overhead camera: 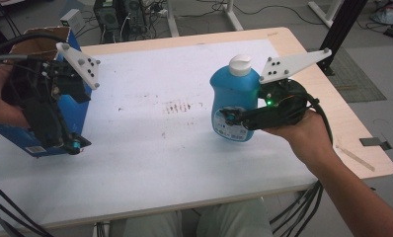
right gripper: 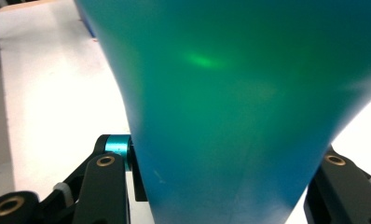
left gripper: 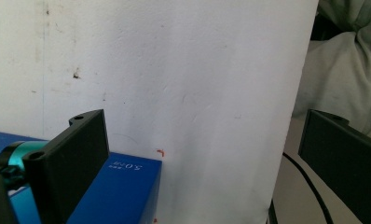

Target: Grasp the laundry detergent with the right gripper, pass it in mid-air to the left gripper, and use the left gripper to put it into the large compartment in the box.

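A person sits at a pale wooden bench [overhead camera: 283, 37] covered by a white sheet [overhead camera: 155, 128] with faint smudges near its middle, holding a black tool in each hand. The right tool [overhead camera: 234, 118], at the right of the high view, is closed around the body of a blue plastic bottle [overhead camera: 233, 98] with a white cap [overhead camera: 240, 64]; the bottle stands roughly upright, leaning slightly, on the right half of the sheet. In the right gripper view the bottle's blue-green wall [right gripper: 239, 107] sits pressed between the two black jaws. The left tool [overhead camera: 61, 133] is at the left edge of the bench, against a tilted blue cardboard box [overhead camera: 78, 111] with an open brown top. In the left gripper view its jaws stand wide apart, the left one over the blue box [left gripper: 118, 191], with white sheet between them.
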